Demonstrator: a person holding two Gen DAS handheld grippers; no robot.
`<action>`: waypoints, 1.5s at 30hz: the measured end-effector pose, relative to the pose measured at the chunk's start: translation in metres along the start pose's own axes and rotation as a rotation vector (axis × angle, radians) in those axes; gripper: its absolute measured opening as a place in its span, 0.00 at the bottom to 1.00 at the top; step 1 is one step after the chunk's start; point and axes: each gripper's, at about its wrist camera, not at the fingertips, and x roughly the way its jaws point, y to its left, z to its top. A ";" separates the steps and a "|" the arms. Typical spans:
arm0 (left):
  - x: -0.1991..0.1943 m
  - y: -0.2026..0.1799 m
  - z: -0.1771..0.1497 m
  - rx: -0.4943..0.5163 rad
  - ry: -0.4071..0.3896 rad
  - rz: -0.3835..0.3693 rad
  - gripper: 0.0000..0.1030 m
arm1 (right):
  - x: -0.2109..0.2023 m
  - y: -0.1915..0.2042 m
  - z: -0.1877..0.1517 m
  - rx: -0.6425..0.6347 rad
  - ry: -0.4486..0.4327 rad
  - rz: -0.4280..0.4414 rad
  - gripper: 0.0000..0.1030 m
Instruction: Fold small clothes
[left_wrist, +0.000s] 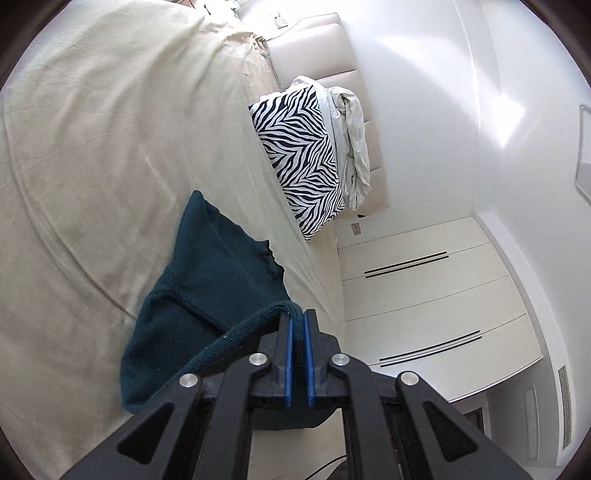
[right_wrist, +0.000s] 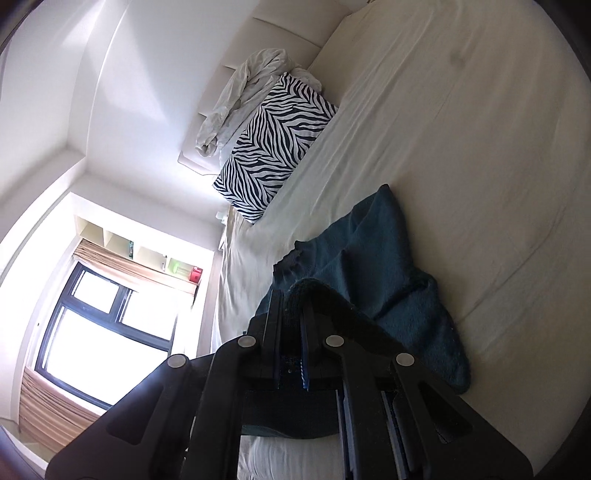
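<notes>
On a wide bed with a cream cotton sheet (left_wrist: 92, 155) lies a small dark teal knitted garment (left_wrist: 207, 280), partly lifted off the sheet at its near edge, the far part resting flat on the bed. Left claw (left_wrist: 298, 317), black frame with blue pads, is pressed together and pinching a thick ribbed hem of the teal knit; the hem runs off to the left from the pad tips. Right claw (right_wrist: 291, 299) is likewise closed, its tips buried in a fold of the same garment (right_wrist: 388, 266), the knit draped over the fingers so the pads barely show. Both claws grip the near edge, the cloth hanging between and below them. Right view is motion-blurred.

Past the garment, a zebra-striped black and white pillow (left_wrist: 299, 162) leans at the head of the bed, with a crumpled pale grey sheet (left_wrist: 354, 144) bunched behind it against a padded cream headboard (left_wrist: 325, 51). White wardrobe doors with dark slot handles (left_wrist: 424, 295) stand beside the bed in the left view; a dark-framed bright window with beige curtain (right_wrist: 99, 325) shows in the right view.
</notes>
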 end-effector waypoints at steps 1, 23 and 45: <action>0.009 0.002 0.010 -0.007 -0.005 0.008 0.06 | 0.010 0.001 0.008 -0.001 -0.004 -0.014 0.06; 0.113 0.067 0.077 -0.002 -0.007 0.262 0.67 | 0.171 -0.070 0.080 0.090 -0.008 -0.261 0.65; 0.080 0.052 -0.037 0.385 0.046 0.514 0.48 | 0.100 -0.045 -0.035 -0.470 0.141 -0.546 0.24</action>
